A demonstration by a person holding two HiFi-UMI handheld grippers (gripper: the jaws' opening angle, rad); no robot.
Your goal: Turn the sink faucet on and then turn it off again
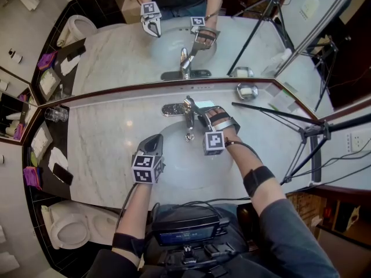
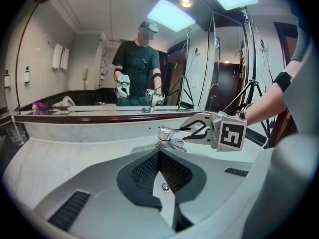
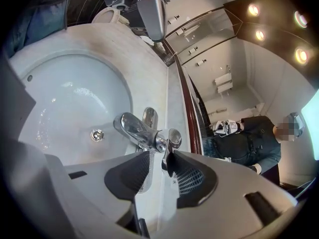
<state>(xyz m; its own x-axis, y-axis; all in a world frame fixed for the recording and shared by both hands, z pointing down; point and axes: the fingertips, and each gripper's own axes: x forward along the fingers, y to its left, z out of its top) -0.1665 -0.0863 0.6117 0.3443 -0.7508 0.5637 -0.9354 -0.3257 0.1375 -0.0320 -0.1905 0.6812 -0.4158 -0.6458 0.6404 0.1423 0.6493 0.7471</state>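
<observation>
We count two grippers over one oval sink basin (image 1: 174, 164) set in a marble counter (image 1: 98, 149). The task's single chrome faucet (image 1: 186, 113) stands at the back rim of the basin, just in front of the mirror (image 1: 116, 57). Its spout reaches over the bowl toward the one drain (image 3: 96, 134).

The left gripper (image 1: 153, 145) hovers over the front left of the basin, well apart from the faucet. Its two jaws are pressed together with nothing between them.

The right gripper (image 1: 200, 112) comes at the faucet from the right, tilted downward. Its jaws stand partly apart and straddle the one lever (image 3: 169, 143) on top of the faucet. In the right gripper view the lever lies against the right-hand pad, and a narrow gap shows on its other side. So we read the tongs as not yet clamped.

Around the sink we see one soap dish (image 1: 247, 90) on the back ledge to the right. There are some glass tumblers (image 1: 56, 114) at the far left, though we cannot tell how many. One toilet (image 1: 69, 230) sits below the counter's left end, and one tripod (image 1: 310, 135) stands on the right.
</observation>
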